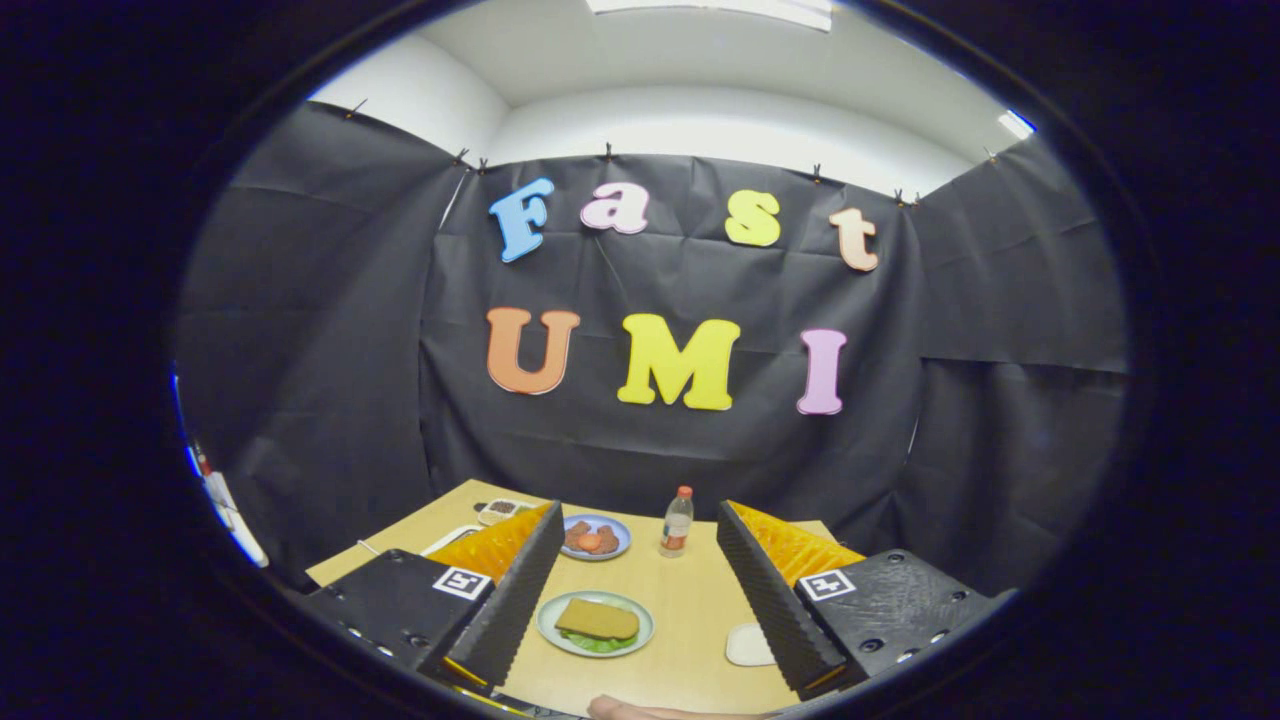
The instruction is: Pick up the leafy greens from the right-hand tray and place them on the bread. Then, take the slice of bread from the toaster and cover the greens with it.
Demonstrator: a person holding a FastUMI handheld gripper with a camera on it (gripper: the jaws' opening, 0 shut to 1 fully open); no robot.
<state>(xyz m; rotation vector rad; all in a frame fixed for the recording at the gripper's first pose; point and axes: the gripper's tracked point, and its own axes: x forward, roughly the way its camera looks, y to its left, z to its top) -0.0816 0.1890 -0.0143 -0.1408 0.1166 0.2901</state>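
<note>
Claw (632,600) was held apart, empty, above table (690,600); bread (598,619) was seen covering greens (598,644) on plate (560,632), so task judged approx. complete, only retreat left.

Fisheye on the tool (632,575), raised above the table (690,610), facing the booth wall

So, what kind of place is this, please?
Probably a staged booth for recording a kitchen task, not a real kitchen: black cloth walls around a light wooden table holding a pale green plate with a brown bread sandwich. The open gripper holds nothing.
</note>
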